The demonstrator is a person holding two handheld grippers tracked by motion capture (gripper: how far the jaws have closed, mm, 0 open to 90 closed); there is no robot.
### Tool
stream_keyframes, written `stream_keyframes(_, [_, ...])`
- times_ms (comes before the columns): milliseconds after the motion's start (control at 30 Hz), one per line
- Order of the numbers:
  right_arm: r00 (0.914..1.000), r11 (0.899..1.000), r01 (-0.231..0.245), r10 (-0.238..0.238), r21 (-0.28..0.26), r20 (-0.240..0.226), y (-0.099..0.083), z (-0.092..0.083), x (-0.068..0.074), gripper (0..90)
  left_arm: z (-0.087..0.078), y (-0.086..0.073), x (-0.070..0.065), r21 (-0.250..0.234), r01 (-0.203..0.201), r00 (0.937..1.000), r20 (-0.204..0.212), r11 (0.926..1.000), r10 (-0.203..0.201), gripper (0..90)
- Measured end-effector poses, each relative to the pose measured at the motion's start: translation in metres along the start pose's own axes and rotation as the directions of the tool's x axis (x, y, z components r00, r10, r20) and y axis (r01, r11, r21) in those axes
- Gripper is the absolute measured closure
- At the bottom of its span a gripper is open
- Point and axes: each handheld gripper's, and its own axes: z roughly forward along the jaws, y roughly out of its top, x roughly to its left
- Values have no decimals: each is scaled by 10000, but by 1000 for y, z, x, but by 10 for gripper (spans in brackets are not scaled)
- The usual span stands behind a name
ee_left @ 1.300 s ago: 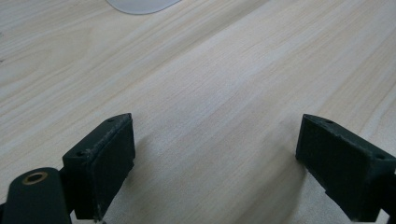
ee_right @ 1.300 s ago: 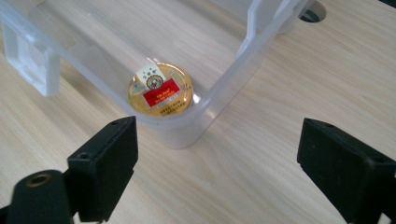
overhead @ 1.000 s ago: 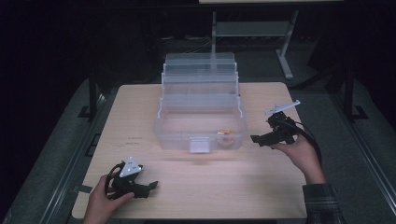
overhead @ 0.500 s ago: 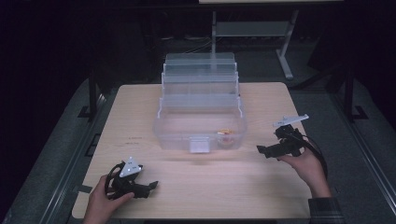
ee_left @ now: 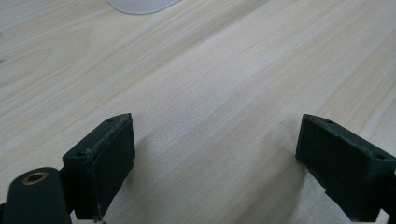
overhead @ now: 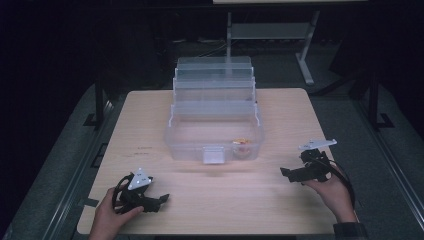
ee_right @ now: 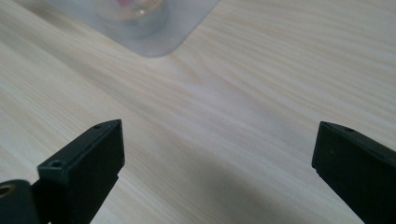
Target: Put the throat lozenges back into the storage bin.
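Observation:
A clear plastic tiered box (overhead: 215, 125) stands open at the middle of the wooden table (overhead: 300, 110). A small orange and white item (overhead: 242, 144) lies in its bottom bin, front right. My right gripper (overhead: 286, 173) hovers low over the table to the right of the box. Its jaws have just been opening and hold nothing. In the right gripper view the right gripper (ee_right: 217, 163) stands wide over bare wood, with the box's corner (ee_right: 187, 28) and the item (ee_right: 133, 7) ahead. My left gripper (overhead: 162, 199) rests at the front left, open and empty (ee_left: 215, 158).
A metal stand (overhead: 270, 32) stands on the dark floor behind the table. Bare wood stretches in front of the box, between the two hands. The table's edges run close to each hand's outer side.
My right hand has come down and back from the box's right side toward the table's front right, and its jaws have spread wider. The left hand has stayed where it was.

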Motion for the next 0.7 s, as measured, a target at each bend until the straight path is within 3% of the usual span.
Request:
stream_keyframes(633, [9995,9999,-69,65,114,300,-47,13,-1,4,0,0,0,30,-37,10000,0,10000,37,109])
stream_keyframes(700, [9984,9998,115,-122,130,557,-52,16,0,4,0,0,0,31,-37,10000,0,10000,37,109])
